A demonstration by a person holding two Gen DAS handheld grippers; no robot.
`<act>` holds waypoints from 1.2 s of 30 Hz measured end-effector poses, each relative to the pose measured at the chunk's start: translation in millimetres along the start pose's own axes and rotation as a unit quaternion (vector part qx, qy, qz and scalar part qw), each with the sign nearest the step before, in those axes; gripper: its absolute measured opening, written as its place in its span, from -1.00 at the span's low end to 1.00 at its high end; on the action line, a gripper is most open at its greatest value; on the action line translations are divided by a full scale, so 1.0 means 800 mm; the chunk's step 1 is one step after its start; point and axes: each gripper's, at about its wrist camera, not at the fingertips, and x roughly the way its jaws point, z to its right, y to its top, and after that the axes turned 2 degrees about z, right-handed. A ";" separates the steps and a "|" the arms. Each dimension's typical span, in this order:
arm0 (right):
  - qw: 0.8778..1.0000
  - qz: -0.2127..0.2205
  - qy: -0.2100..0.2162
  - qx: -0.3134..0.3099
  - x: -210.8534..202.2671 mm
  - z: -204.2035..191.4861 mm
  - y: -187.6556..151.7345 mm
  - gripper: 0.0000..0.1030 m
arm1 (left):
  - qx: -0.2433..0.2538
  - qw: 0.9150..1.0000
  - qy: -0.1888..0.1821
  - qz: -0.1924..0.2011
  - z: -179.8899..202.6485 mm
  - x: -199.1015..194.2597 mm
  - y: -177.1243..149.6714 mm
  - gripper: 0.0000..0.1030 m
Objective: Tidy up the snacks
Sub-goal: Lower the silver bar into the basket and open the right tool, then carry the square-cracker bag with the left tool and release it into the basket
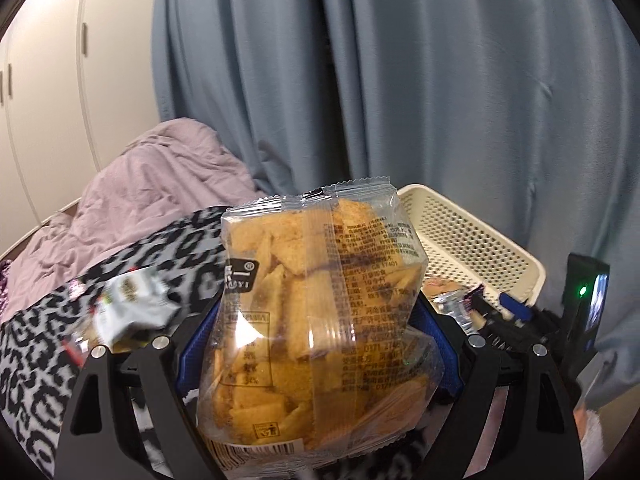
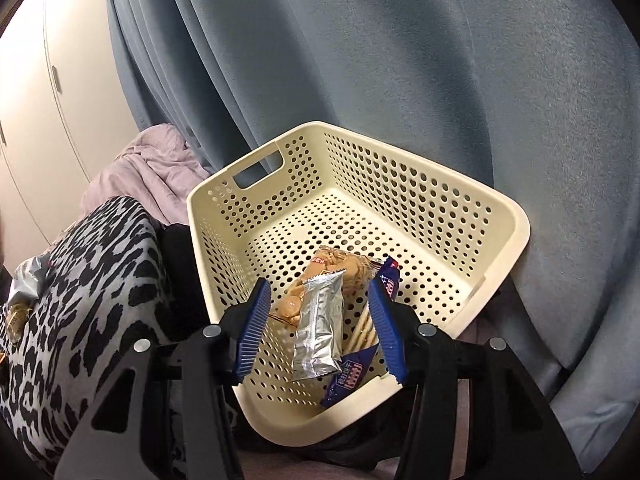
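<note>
My left gripper [image 1: 316,344] is shut on a clear bag of orange crackers [image 1: 316,312] and holds it upright in the air, left of the cream perforated basket [image 1: 480,248]. My right gripper [image 2: 320,320] is open and empty, held above the near part of the basket [image 2: 400,184]. In the basket lie a silver foil packet [image 2: 318,326], a clear pack of brown biscuits [image 2: 340,272] and a blue cracker pack [image 2: 352,372].
A leopard-print blanket [image 2: 92,280] lies left of the basket with a silver-grey snack bag [image 1: 136,304] on it. A pink duvet [image 1: 152,184] is behind it. Grey-blue curtains [image 2: 400,60] hang close behind the basket. White wardrobe doors [image 1: 44,92] stand at left.
</note>
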 end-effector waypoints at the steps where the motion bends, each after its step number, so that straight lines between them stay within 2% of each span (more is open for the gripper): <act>1: 1.000 0.001 -0.001 -0.001 -0.001 0.000 0.000 0.01 | 0.003 1.000 -0.005 -0.001 0.005 0.004 0.003 0.68; 7: 1.000 0.006 -0.005 0.004 -0.005 0.007 -0.001 0.01 | 0.016 0.999 -0.049 -0.007 0.045 0.039 0.024 0.68; 14: 1.000 0.012 0.000 0.008 -0.011 0.014 -0.002 0.02 | 0.009 0.994 -0.101 -0.044 0.080 0.103 0.041 0.68; 21: 1.000 0.020 0.002 0.007 -0.016 0.016 -0.005 0.02 | 0.007 0.989 -0.128 -0.068 0.113 0.154 0.053 0.68; 24: 1.000 0.021 0.003 0.010 -0.019 0.019 -0.007 0.02 | 0.012 0.987 -0.143 -0.077 0.128 0.169 0.057 0.72; 25: 1.000 0.021 0.003 0.011 -0.019 0.019 -0.007 0.02 | 0.012 0.986 -0.147 -0.079 0.130 0.176 0.060 0.83; 26: 1.000 0.022 0.004 0.013 -0.019 0.020 -0.007 0.02 | 0.010 0.986 -0.150 -0.074 0.132 0.178 0.062 0.91; 28: 1.000 0.022 0.004 0.016 -0.021 0.021 -0.007 0.04 | 0.003 0.986 -0.153 -0.063 0.132 0.175 0.067 0.90; 29: 1.000 0.021 -0.001 0.019 -0.021 0.022 -0.007 0.18 | 0.000 0.986 -0.156 -0.060 0.130 0.173 0.069 0.90; 30: 1.000 0.019 0.003 0.024 -0.019 0.024 -0.007 0.24 | -0.002 0.986 -0.156 -0.059 0.129 0.170 0.069 0.90; 36: 0.999 0.025 0.007 0.036 -0.022 0.026 -0.005 0.24 | 0.003 0.990 -0.130 -0.049 0.117 0.154 0.068 0.90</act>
